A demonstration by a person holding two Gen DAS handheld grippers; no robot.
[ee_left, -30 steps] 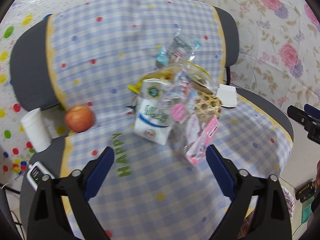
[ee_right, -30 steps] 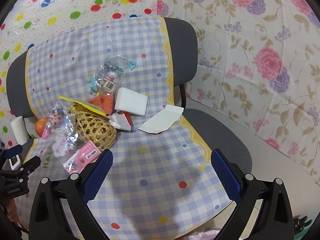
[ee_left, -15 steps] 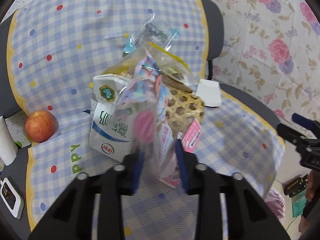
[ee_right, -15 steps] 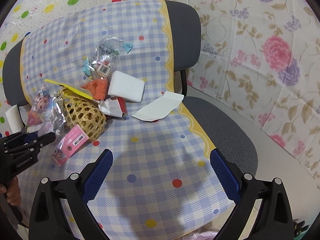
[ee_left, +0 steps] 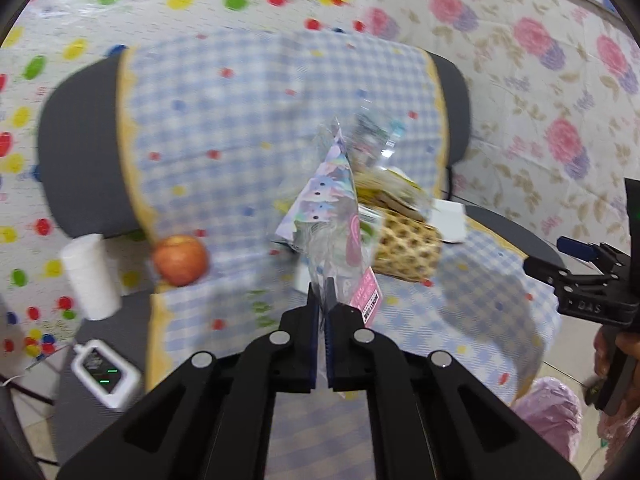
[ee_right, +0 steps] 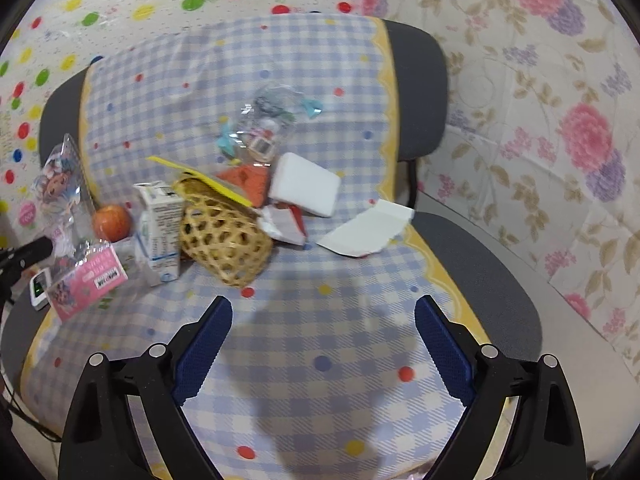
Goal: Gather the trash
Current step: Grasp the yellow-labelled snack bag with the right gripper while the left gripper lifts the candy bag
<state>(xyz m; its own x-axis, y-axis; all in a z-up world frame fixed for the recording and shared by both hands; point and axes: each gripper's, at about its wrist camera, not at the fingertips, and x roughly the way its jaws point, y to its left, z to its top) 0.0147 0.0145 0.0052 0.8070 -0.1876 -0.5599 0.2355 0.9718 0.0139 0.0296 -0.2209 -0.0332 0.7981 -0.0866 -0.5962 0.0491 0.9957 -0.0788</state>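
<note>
- Up off the seat, one clear toy wrapper (ee_left: 336,216) with a pink header card hangs pinched in the left gripper (ee_left: 320,312), whose jaws have just closed flat on its lower edge.
- Its long axis runs steeply upward from the pads, the pointed clear end uppermost and leaning slightly right in the left wrist view; the pink card sits low, beside the jaws.
- Seen from the right wrist, the same wrapper (ee_right: 68,216) hangs at the far left edge of the chair, in front of one apple (ee_right: 112,222).
- Behind the wrapper on the checked cloth (ee_right: 320,340) lies the remaining clutter: one milk carton (ee_right: 160,232) standing upright, touching one woven basket (ee_right: 224,240) tipped on its side.
- One yellow strip (ee_right: 200,178) rests over the basket's rim; one orange scrap (ee_right: 248,180) and one white sponge block (ee_right: 306,184) lie just beyond it.
- One clear bag (ee_right: 264,128) with teal corners lies further up the backrest; one red-and-white wrapper (ee_right: 282,224) and one white folded paper (ee_right: 368,230) lie right of the basket.
- The right gripper (ee_right: 324,344) holds nothing; its jaws have just been narrowing yet stand wide apart over bare cloth, well short of the pile.
- One white roll (ee_left: 90,276) and one small white device (ee_left: 106,372) sit left of the chair.
</note>
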